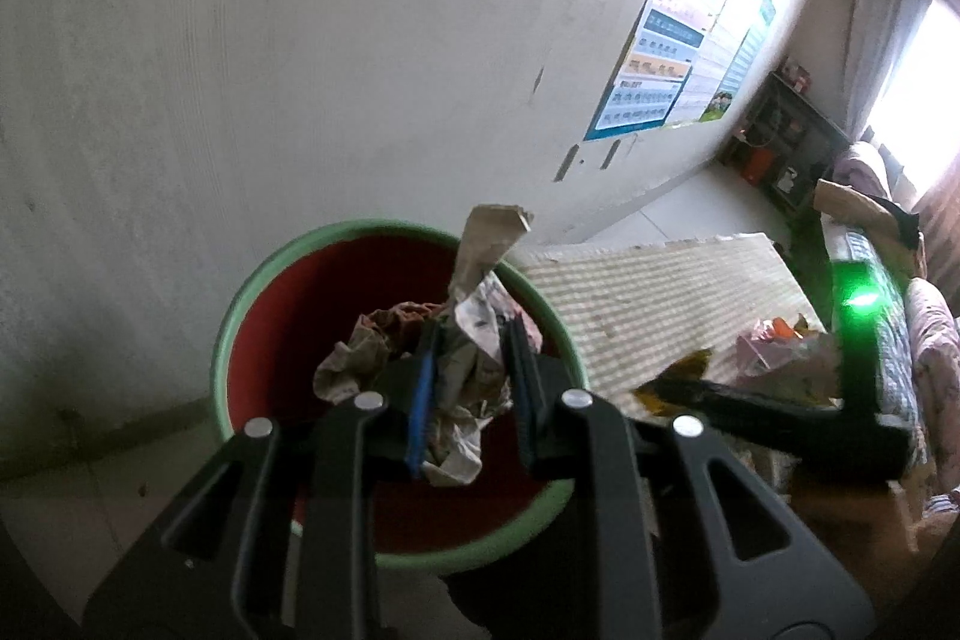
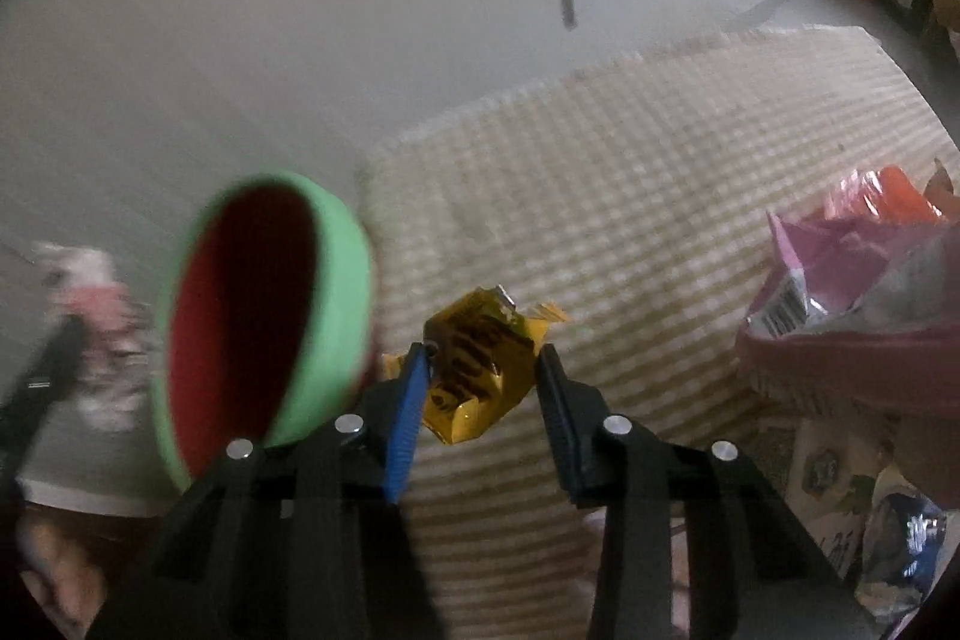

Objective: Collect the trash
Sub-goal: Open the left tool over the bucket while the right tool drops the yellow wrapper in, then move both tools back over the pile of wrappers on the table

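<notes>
In the left wrist view, the left gripper (image 1: 474, 370) is hanging directly over the mouth of the green-rimmed bin (image 1: 240, 316), its red inside showing below, and its fingers (image 1: 423, 400) are pinching a crumpled wad of paper (image 1: 462, 382) between them; the wad is running lengthwise along the fingers, with a twisted tail sticking up past the tips toward the wall, so the trash is lying straight above the opening and a release looks like all the drop would need. To the right of the bin, the checked mat (image 1: 660, 280) is carrying more wrappers, and the other tool is reaching in there with a yellow wrapper at its tip. In the right wrist view, the right gripper (image 2: 486, 370) is sitting over the checked mat (image 2: 660, 160) with its fingers (image 2: 405, 418) set at a middling gap around a yellow snack wrapper (image 2: 480, 370); the blue pad is touching the wrapper's left edge, though whether the right finger is pressing it I cannot tell. The bin (image 2: 336, 280) is lying to the left of these fingers, tilted in the picture and just beside the mat, so this wrapper would have to travel leftward, while the left hand is the nearer one to the opening. A pink bag (image 2: 840, 268) of further trash is lying well to the right
</notes>
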`<state>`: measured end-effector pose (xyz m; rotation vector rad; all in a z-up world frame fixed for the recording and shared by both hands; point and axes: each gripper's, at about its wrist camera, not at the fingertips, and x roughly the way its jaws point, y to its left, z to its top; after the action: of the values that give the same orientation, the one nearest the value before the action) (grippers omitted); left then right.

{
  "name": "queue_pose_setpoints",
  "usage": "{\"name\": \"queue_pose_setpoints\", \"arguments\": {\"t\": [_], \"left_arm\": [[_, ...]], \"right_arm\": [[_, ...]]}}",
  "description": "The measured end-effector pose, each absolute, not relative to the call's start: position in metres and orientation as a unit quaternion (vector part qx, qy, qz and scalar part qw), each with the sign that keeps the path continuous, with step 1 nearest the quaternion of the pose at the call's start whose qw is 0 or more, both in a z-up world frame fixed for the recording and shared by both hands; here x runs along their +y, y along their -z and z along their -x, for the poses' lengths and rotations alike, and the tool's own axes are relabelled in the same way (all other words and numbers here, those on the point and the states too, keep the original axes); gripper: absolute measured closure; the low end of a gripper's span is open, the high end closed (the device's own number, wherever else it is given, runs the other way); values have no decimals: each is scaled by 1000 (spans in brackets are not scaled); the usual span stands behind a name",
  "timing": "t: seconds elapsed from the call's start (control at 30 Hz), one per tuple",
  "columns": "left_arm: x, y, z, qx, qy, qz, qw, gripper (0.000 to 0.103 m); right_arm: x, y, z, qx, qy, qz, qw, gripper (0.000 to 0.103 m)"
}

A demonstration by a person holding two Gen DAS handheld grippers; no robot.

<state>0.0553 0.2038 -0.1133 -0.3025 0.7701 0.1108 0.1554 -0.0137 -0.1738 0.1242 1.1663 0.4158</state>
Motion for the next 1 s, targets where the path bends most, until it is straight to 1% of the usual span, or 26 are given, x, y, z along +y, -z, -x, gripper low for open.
{"name": "queue_pose_setpoints", "arguments": {"t": [0.1,0.23,0.3,0.33,0.37,0.4,0.43,0.5,0.67,0.87,0.93,1.0], "left_arm": [[207,118,-59,376,-63,146,913,81],[212,121,-66,373,-80,145,913,72],[215,120,-67,368,-91,145,914,58],[219,120,-64,365,-97,146,914,54],[221,119,-63,363,-102,148,915,46],[225,119,-61,359,-111,150,915,42],[229,118,-59,356,-118,152,914,42],[237,118,-52,351,-130,159,914,40],[246,111,-38,339,-150,174,912,39],[233,101,-30,334,-143,177,914,38],[222,94,-27,332,-133,172,918,37],[212,89,-24,328,-125,168,921,36]], "right_arm": [[-3,150,-151,521,-224,-77,820,66],[31,118,-143,492,-285,-66,820,65],[44,111,-139,485,-304,-56,818,64],[54,108,-138,481,-315,-47,817,63],[62,108,-138,480,-322,-41,815,63],[68,107,-137,478,-326,-32,815,60],[72,107,-136,476,-325,-25,817,54],[75,105,-135,473,-323,-22,820,47],[69,100,-127,471,-322,-29,821,46],[49,87,-116,452,-322,-41,831,44],[39,79,-109,443,-324,-44,835,38],[26,72,-100,434,-322,-48,840,36]]}}
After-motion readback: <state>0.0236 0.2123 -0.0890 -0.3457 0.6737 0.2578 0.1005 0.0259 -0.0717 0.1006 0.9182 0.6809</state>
